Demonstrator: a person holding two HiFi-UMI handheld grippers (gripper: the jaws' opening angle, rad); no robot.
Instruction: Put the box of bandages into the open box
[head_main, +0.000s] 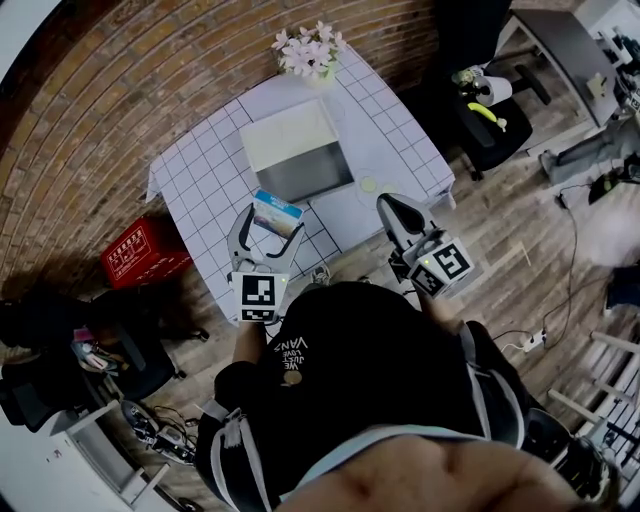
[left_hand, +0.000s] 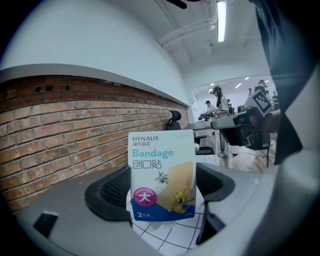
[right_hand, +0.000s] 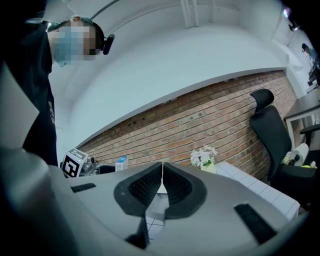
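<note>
Blue-and-white box of bandages (left_hand: 162, 175) is clamped upright in the left gripper (head_main: 268, 228), over the tiled surface (head_main: 395, 140), just short of the open box (head_main: 290, 135). Right gripper (right_hand: 162, 184) is closed, empty.

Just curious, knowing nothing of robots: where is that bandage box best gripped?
Take the bandage box by its two narrow side edges, low down, coming from its bottom end, as the left hand-held gripper does: those edges are straight and parallel.
</note>
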